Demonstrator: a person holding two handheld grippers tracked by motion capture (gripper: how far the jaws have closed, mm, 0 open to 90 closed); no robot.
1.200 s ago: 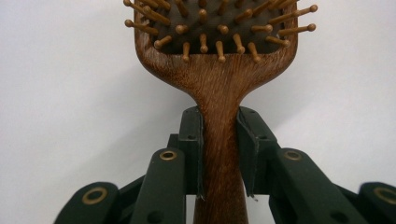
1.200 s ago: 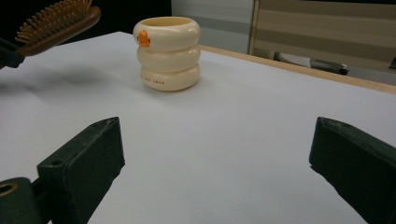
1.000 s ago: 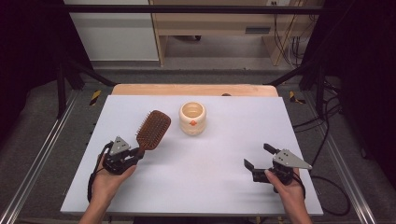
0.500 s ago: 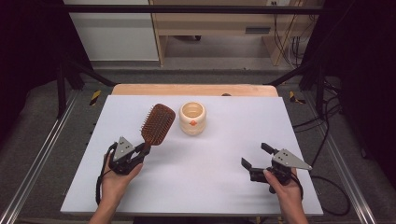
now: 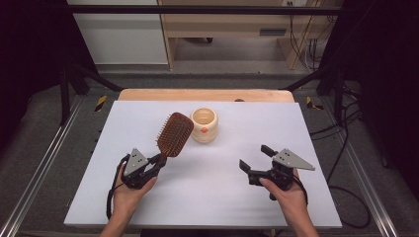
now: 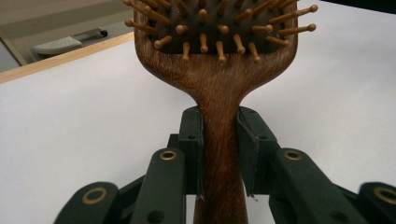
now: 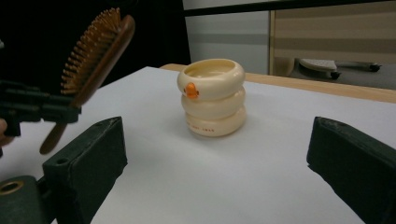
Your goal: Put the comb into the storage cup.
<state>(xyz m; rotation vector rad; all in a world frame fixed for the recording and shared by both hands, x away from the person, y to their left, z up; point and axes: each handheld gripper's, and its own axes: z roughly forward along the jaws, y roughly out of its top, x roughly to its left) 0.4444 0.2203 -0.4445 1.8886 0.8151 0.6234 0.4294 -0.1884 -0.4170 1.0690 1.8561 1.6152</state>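
Note:
A brown wooden hairbrush (image 5: 174, 133) with wooden bristles is held above the white table, head tilted up and away. My left gripper (image 5: 157, 160) is shut on its handle (image 6: 221, 144), a pad on either side. A cream ribbed cup (image 5: 204, 125) with an orange mark stands near the table's middle back, just right of the brush head. My right gripper (image 5: 255, 158) is at the front right, jaws wide open with nothing between them, pointing toward the cup (image 7: 212, 96). In the right gripper view the brush (image 7: 93, 51) hangs at the left, held by the other gripper.
The white tabletop (image 5: 207, 197) ends in a wooden strip (image 5: 205, 95) at the back. Metal rails (image 5: 44, 163) run along both sides. Cables (image 5: 341, 128) lie on the floor at the right.
My left gripper has carried the brush a little to the right, toward the cup. My right gripper has risen and shifted left toward the table's middle.

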